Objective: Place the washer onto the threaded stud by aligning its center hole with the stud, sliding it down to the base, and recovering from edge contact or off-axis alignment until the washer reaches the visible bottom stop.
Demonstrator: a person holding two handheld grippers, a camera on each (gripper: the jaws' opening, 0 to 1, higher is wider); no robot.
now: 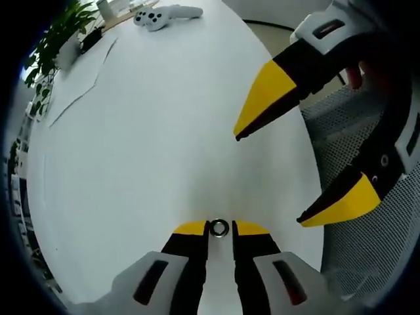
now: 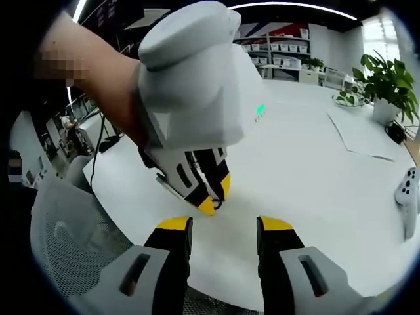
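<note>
A small metal washer [image 1: 219, 227] sits pinched between the yellow tips of my left gripper [image 1: 220, 231], just above the white table [image 1: 151, 151]. In the right gripper view, the left gripper [image 2: 211, 201] points down at the table with its tips closed together. A person's hand holds its white body. The washer is too small to make out there. My right gripper [image 2: 224, 224] stands open with nothing between its fingers, a short way in front of the left one. It also enters the left gripper view from the right, jaws spread wide [image 1: 270, 179]. I see no threaded stud.
A white game controller [image 1: 161, 16] [image 2: 410, 191] lies at the table's far end. A potted plant [image 1: 59, 36] [image 2: 388, 79] and paper sheets [image 1: 82, 79] are near it. A grey mesh chair [image 1: 367, 164] [image 2: 65, 230] stands at the table's near edge.
</note>
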